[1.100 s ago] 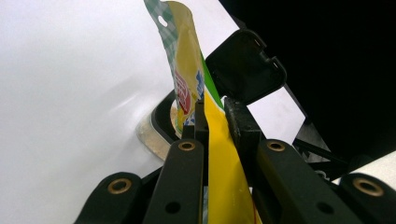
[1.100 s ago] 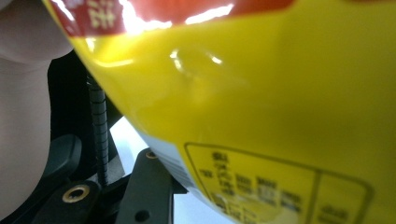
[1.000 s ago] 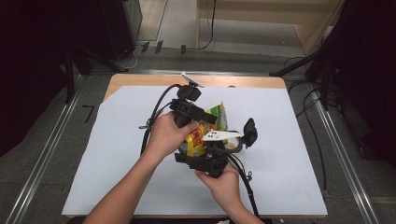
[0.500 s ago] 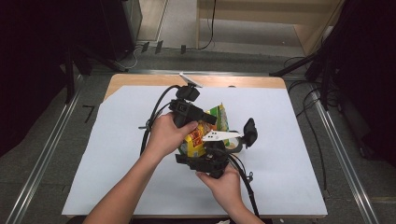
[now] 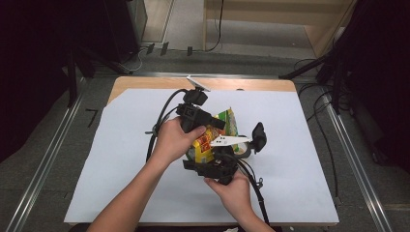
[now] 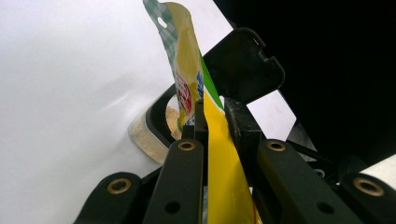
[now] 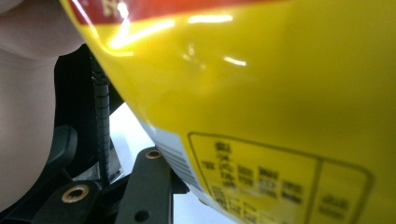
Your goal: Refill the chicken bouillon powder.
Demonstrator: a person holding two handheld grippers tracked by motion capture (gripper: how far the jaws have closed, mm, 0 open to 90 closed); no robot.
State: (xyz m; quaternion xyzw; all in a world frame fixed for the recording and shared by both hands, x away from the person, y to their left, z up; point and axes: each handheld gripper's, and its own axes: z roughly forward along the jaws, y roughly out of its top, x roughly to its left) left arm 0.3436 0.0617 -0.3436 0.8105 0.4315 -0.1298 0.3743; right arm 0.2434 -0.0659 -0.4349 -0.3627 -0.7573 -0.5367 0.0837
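Note:
A yellow and green snack pouch [image 5: 226, 122] is held over the middle of the white sheet, with my left gripper [image 5: 213, 124] shut on it. In the left gripper view the jaws [image 6: 214, 114] pinch the pouch [image 6: 187, 60] upright, its top edge pointing away. Just beyond it stands a small container [image 6: 145, 135] of beige powder, its black flip lid [image 6: 243, 65] swung open. My right gripper [image 5: 220, 163] sits below the pouch beside that container [image 5: 244, 151]. In the right gripper view the pouch [image 7: 261, 93] hides the jaw tips; one finger [image 7: 144, 186] shows.
A white sheet [image 5: 121, 169] covers the wooden table [image 5: 145, 83]. Black cables [image 5: 162, 116] trail from both grippers across the sheet. Metal floor rails [image 5: 353, 154] run along both sides of the table.

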